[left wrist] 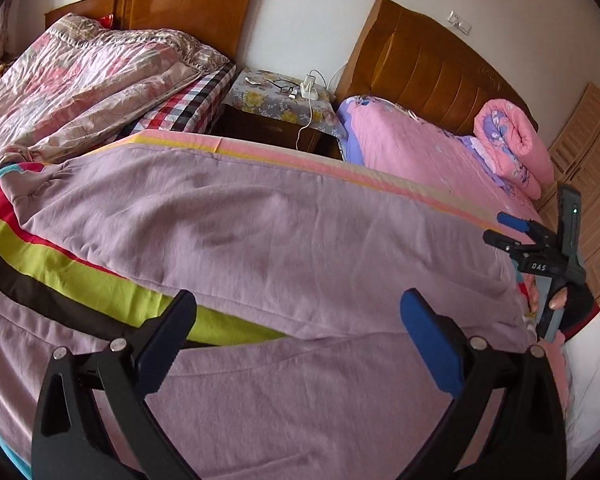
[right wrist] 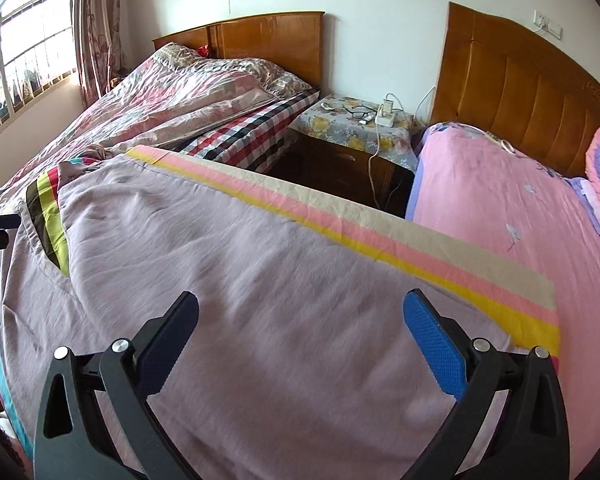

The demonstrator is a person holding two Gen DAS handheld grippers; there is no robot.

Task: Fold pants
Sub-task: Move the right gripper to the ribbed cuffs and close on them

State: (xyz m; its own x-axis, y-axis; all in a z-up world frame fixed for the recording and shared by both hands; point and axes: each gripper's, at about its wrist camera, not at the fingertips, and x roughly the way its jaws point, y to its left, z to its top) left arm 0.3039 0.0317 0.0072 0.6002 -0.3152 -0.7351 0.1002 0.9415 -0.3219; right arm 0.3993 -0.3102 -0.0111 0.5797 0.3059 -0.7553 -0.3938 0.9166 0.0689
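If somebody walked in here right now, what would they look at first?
Probably the big lilac pants, spread flat across the striped sheet in the middle of both views. Next, the two open grippers over them: the left gripper near the front edge and the right gripper further along. Behind, a rolled pink quilt sits by the right headboard.

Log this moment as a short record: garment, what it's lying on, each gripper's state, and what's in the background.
garment: mauve pants, spread flat, one leg folded across
surface: striped sheet on a bed
left gripper: jaws open, above the pants, holding nothing
right gripper: jaws open, above the pants, holding nothing
background: nightstand with eyeglasses between two wooden headboards
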